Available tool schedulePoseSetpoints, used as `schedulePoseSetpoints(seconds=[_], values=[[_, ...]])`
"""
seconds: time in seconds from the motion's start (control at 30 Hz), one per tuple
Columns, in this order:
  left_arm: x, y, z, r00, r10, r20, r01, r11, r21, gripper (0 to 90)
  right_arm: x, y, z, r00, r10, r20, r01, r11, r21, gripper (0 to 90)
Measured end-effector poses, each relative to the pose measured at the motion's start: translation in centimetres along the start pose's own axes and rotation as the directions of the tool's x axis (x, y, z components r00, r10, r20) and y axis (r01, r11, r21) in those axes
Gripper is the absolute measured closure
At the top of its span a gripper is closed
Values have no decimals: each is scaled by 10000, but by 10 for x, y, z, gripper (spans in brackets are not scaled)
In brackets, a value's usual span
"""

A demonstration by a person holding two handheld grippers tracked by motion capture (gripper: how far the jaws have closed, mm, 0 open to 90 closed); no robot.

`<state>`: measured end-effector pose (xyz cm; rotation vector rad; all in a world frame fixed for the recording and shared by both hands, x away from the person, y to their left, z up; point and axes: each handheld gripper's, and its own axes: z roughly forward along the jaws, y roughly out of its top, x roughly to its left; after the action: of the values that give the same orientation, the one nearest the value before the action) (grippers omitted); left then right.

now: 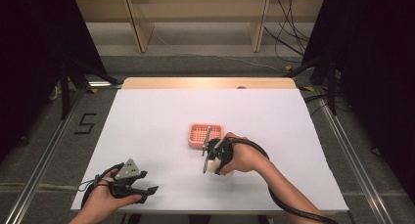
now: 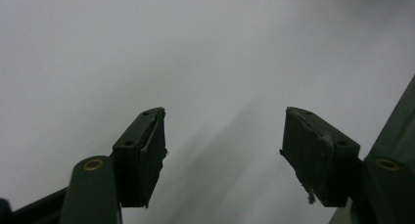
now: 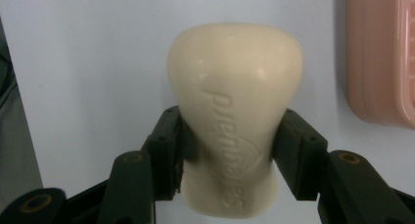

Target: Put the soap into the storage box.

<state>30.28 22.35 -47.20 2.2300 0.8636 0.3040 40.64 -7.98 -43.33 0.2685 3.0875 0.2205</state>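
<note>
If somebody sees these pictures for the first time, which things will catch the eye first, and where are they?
The cream bar of soap stands out first, clamped at its narrow waist between the jaws of the right gripper, just above the white table. Next comes the pink slotted soap dish near the table's middle, just beyond that gripper. The left gripper rests open and empty at the near left edge.

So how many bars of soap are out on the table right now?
1. The cream soap bar is clamped in the right tongs, beside the pink soap dish mid-table. None shows inside the dish.
</note>
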Motion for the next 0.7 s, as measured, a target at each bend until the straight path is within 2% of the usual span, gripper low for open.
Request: schedulePoseSetpoints(seconds=[0.03,0.1,0.13,0.2,0.23,0.27,0.33,0.37,0.4,0.43,0.47,0.5,0.53,0.6,0.63,0.67,0.7], values=[[0,0,0,10000,-14,1,14,10000,-2,325,2,0,-2,9997,249,34,-249,9995,173,505],[0,0,0,10000,22,-72,-22,10000,16,325,1,0,-2,9997,241,18,-241,9996,161,505],[0,0,0,10000,21,-63,-21,10000,8,325,0,-1,-4,9994,255,222,-253,9996,-82,505],[1,0,0,10000,24,-66,-24,10000,4,325,-2,-1,-4,9997,118,230,-114,9997,-210,505],[0,0,0,9999,-158,-41,158,9999,7,325,-6,-2,-5,9991,-49,414,81,9968,-789,505],[0,0,0,9999,-150,-38,150,9999,14,325,-4,-3,-7,9978,393,529,-349,9961,-812,506],[0,0,0,9999,-151,-38,151,9999,17,326,-5,-4,-8,9974,505,521,-457,9949,-897,506],[0,0,0,9999,-148,-34,148,9999,18,326,-6,-5,-11,9947,839,597,-768,9907,-1120,506],[0,0,0,9999,-148,-34,148,9999,18,326,-6,-5,-11,9947,839,597,-768,9907,-1120,506],[0,0,0,10000,12,-65,-12,10000,-9,326,-7,-8,-13,9915,1113,668,-1022,9867,-1266,506],[0,0,0,10000,10,-67,-10,10000,-10,326,-7,-8,-14,9892,1309,652,-1211,9831,-1370,506],[0,0,0,10000,10,-67,-10,10000,-10,326,-7,-8,-14,9892,1309,652,-1211,9831,-1370,506],[1,0,0,10000,24,-66,-24,10000,11,326,-8,-11,-16,9866,1508,616,-1397,9778,-1559,506],[1,0,0,10000,23,-52,-23,10000,32,326,-10,-12,-16,9894,1335,565,-1221,9775,-1722,506],[1,0,0,10000,32,-59,-32,10000,63,326,-9,-13,-17,9838,1683,621,-1558,9731,-1697,506],[1,0,0,10000,23,-68,-23,10000,61,326,-11,-14,-17,9895,1312,603,-1179,9753,-1869,506],[0,0,0,10000,19,-64,-18,10000,36,326,-11,-14,-18,9854,1552,694,-1403,9729,-1840,506]])
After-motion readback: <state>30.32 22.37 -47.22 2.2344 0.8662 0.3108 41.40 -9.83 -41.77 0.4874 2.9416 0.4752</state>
